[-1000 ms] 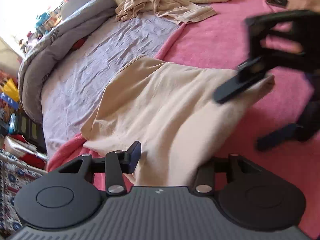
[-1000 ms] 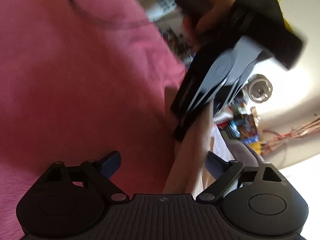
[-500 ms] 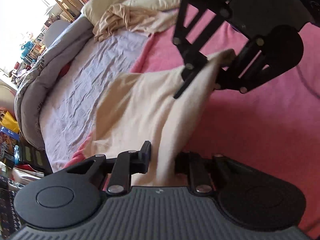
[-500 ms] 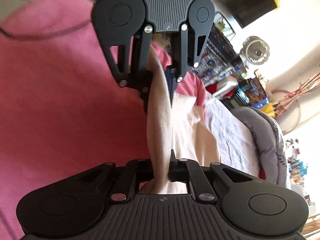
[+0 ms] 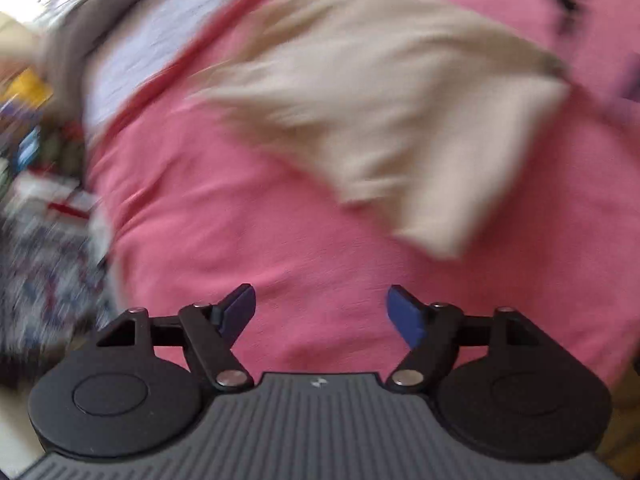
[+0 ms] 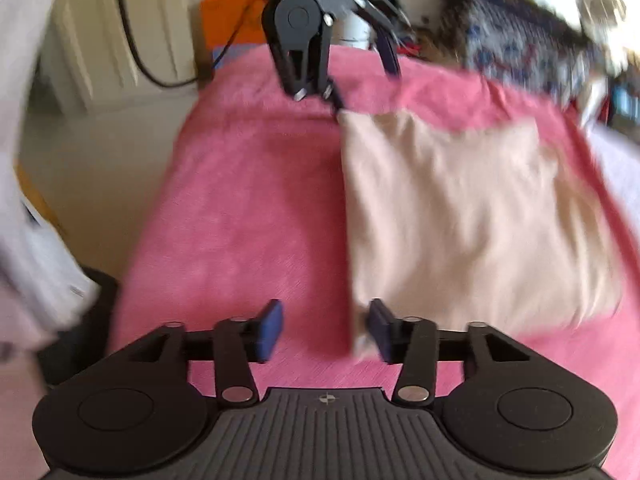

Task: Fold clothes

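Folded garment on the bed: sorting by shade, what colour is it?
Plain beige garment; clearest in the right wrist view.

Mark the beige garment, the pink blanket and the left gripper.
beige garment (image 6: 472, 216): right wrist view, middle of the folded panel.
pink blanket (image 6: 248, 200): right wrist view, bare area beside the garment.
left gripper (image 5: 322, 312): left wrist view, midway between its fingertips.

Left gripper at bottom of frame — jaws spread wide, nothing between blue pads, only pink blanket under gap. Beige garment lies on blanket ahead and right of gripper, apart from fingertips, near corner pointing toward camera. Lilac sheet at upper left beyond blanket edge, grey duvet beside it. Heavy motion blur — clutter at far left unreadable, garment folds unclear.
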The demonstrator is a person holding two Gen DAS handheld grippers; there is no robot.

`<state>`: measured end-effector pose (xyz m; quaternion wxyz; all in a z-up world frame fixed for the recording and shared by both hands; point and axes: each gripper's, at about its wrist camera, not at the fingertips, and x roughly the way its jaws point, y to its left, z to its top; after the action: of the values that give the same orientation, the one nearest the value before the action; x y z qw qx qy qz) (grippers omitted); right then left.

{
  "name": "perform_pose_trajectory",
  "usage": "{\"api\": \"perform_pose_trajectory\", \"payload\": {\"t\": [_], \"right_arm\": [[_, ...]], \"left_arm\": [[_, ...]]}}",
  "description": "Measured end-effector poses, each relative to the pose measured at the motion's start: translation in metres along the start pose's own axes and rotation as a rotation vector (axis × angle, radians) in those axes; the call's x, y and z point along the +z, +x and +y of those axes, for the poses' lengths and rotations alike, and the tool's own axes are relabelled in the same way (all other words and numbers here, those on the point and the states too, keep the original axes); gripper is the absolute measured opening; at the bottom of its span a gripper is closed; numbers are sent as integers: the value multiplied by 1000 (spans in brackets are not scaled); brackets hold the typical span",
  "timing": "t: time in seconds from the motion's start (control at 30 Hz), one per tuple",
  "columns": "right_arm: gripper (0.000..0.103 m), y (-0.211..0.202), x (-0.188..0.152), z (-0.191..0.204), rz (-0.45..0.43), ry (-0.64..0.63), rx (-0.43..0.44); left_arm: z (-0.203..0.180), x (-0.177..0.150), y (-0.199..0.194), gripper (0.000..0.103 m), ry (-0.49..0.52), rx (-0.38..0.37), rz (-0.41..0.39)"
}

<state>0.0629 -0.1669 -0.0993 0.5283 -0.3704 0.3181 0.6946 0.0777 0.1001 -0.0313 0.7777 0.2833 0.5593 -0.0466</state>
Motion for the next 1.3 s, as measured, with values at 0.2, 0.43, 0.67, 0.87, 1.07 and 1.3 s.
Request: {"api": "perform_pose_trajectory", "payload": {"t": [0.2, 0.43, 0.67, 0.87, 1.07, 1.3], "right_arm": [[54, -48, -19, -87, -31, 722, 190], [51, -50, -46, -158, -293, 1088, 139], [33, -16, -53, -180, -408, 1194, 56], [23, 19, -39, -216, -489, 1311, -2], [16, 16, -29, -273, -551, 1396, -149], [43, -18, 50, -252, -314, 777, -506]], "left_arm": [[41, 35, -36, 74, -297, -106, -246], [-23, 86, -11, 68, -183, -463, -393], [-68, 82, 20, 62, -159, -435, -345], [-67, 84, 25, 62, -162, -445, -340], [-63, 72, 11, 68, -194, -423, -336], [-48, 48, -3, 82, -292, -274, -239]]}}
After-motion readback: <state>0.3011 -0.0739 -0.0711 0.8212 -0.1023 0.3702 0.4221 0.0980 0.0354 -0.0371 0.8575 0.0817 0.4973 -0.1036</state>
